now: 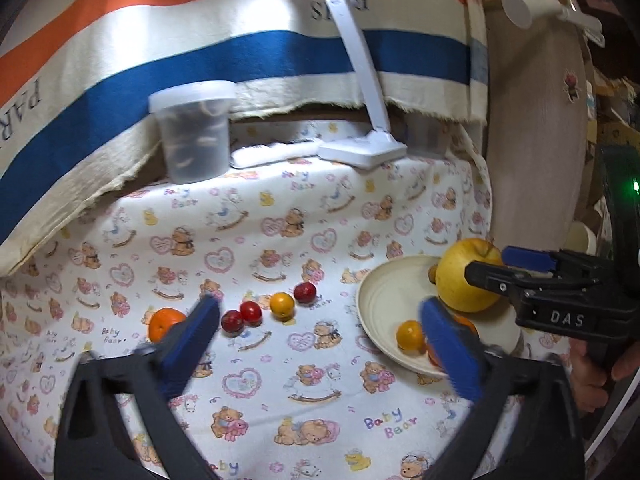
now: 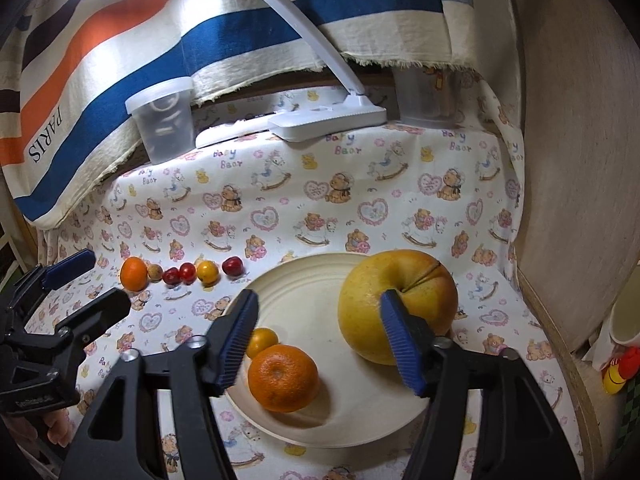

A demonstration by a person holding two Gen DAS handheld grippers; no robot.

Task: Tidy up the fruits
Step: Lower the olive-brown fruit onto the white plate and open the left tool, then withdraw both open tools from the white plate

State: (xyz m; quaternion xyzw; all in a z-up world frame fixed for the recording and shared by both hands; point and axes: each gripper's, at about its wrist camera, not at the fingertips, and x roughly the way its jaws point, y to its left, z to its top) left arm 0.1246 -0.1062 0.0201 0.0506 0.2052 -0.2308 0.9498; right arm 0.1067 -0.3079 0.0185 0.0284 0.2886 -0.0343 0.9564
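The left gripper (image 1: 320, 332) stands wide open with nothing between its blue pads, hovering low over the bear-printed cotton cloth (image 1: 280, 400). Ahead of its left finger lies a row of loose fruit running crosswise to the fingers: a small orange tangerine (image 1: 162, 322) just outside that finger's tip, then two dark red cherry-like fruits (image 1: 242, 317), a small yellow-orange round fruit (image 1: 282, 305) and another red one (image 1: 305, 292).

The right gripper (image 2: 320, 344) is also open, gripping nothing. Its right finger's pad lies against or just in front of the big yellow apple (image 2: 396, 304); I cannot tell whether they touch. Between and below its fingers sit a round orange mandarin (image 2: 283, 378) and a little yellow fruit (image 2: 262, 341), all on the shallow cream plate (image 2: 312, 280).

The row lies far nearer the left hand, so judging by that, this gripper should take the next piece. The tangerine, being nearest its left finger, needs a small swing leftward.
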